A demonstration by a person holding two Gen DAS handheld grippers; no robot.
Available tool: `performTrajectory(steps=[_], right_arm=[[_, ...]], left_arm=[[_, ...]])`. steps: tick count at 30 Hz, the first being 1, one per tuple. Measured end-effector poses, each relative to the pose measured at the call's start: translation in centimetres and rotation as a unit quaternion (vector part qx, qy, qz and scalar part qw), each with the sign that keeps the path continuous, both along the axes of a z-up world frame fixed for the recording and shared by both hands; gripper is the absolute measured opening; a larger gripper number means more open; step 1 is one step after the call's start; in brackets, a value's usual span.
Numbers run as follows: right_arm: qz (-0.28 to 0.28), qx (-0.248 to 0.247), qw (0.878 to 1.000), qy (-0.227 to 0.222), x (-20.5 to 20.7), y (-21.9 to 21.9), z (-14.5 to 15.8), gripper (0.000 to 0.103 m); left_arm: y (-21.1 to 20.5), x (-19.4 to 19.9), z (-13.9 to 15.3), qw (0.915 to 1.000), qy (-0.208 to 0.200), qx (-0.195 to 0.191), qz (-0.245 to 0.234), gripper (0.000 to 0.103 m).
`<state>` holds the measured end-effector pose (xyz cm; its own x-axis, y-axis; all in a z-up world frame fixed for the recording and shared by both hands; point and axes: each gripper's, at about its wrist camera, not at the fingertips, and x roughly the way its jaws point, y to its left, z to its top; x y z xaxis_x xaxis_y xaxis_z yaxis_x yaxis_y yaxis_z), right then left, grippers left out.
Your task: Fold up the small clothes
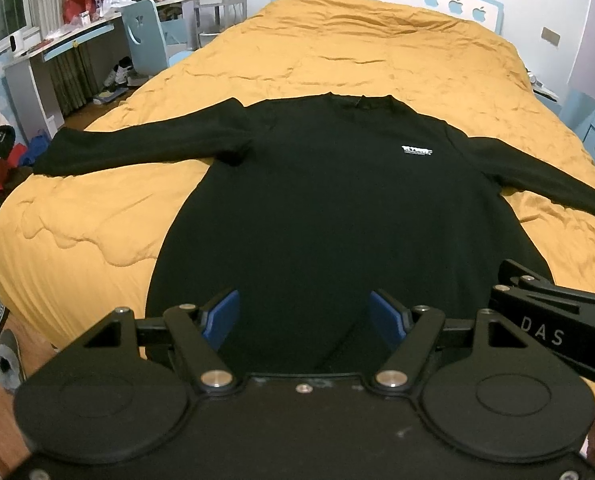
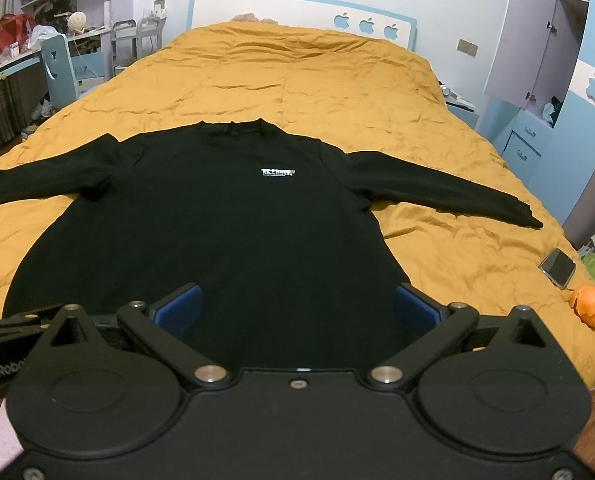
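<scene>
On the yellow bedspread [image 1: 337, 52], black long-sleeved sweatshirt [image 1: 317, 200] lies flat, sleeves spread; left tongs [image 1: 304, 314] and right tongs [image 2: 297, 308] both gape empty above its hem.

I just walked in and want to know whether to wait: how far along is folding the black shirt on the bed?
Done: the black shirt is laid flat on the yellow bedspread, both sleeves spread out. In hand: nothing; the left gripper and right gripper hang open near its hem. Left: every fold, since sleeves and body show none yet.
</scene>
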<state>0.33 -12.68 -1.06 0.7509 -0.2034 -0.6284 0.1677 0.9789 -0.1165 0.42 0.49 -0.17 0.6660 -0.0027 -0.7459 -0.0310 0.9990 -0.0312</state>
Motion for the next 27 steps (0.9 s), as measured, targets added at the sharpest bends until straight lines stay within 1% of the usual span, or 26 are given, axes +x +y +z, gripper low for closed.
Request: performTrajectory(steps=[5, 27], right_arm=[[0.0, 0.001, 1.0, 0.0, 0.08, -0.08, 0.07, 0.103], [0.001, 0.004, 1.0, 0.002, 0.03, -0.36, 0.06, 0.103]], left_arm=[[0.29, 0.35, 0.02, 1.0, 0.001, -0.005, 0.0, 0.076], [0.36, 0.54, -0.11, 1.0, 0.005, -0.001, -0.003, 0.076]])
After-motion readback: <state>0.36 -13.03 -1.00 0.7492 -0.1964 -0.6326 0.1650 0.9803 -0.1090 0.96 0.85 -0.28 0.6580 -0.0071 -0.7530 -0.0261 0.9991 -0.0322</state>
